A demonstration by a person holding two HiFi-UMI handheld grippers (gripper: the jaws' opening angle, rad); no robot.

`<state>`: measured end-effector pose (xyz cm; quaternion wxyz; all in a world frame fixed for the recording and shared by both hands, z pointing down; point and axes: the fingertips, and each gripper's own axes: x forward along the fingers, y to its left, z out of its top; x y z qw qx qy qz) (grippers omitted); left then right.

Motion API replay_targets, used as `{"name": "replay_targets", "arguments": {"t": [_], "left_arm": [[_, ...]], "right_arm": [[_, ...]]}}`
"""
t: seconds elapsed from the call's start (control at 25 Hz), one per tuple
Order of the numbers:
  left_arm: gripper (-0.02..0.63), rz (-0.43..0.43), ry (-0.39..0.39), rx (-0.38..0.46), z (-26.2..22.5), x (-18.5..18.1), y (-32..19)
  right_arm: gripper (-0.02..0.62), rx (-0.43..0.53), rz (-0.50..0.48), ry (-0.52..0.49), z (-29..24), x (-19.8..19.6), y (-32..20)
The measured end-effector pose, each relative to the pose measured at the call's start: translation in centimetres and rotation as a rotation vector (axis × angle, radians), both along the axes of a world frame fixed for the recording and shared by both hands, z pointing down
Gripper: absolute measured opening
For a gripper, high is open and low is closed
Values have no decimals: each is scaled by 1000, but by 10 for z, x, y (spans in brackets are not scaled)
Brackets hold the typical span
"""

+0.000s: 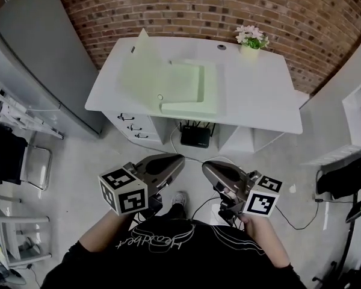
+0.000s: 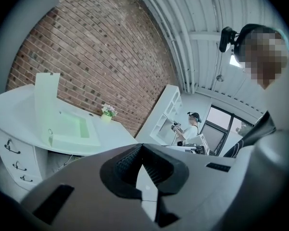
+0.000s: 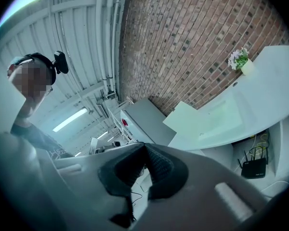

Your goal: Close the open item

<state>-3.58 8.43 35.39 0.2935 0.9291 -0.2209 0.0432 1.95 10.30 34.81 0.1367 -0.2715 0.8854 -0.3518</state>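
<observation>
The pale green case (image 1: 183,89) lies on the white desk (image 1: 259,92) at 12 o'clock, its lid (image 1: 139,62) raised. The left gripper (image 1: 178,160) and right gripper (image 1: 207,166) hang at 6 o'clock, well apart from it, with jaws together and empty.

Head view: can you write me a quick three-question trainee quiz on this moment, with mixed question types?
1. True or false: the green box on the desk has its lid raised.
2. What stands at the desk's far edge, toward the right? A) a flower pot B) a kettle C) a laptop
3. Fill in: the left claw and the right claw are both ____ and hold nothing, well short of the desk.

Key: 1 true; 2 A; 3 shut.
</observation>
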Motion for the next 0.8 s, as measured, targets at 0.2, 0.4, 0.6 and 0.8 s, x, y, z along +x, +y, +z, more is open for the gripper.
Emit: {"name": "replay_targets", "arguments": {"t": [0.2, 0.4, 0.6, 0.8], "left_arm": [[3, 7, 10, 10, 2, -17, -39], [3, 7, 17, 32, 2, -38, -71], [5, -1, 21, 53, 1, -55, -94], [6, -52, 8, 64, 3, -71, -111]], "right_arm": [[5, -9, 9, 26, -1, -17, -37], [5, 7, 19, 50, -5, -34, -67], [5, 22, 37, 68, -9, -43, -85], [5, 24, 52, 87, -14, -43, -93]]}}
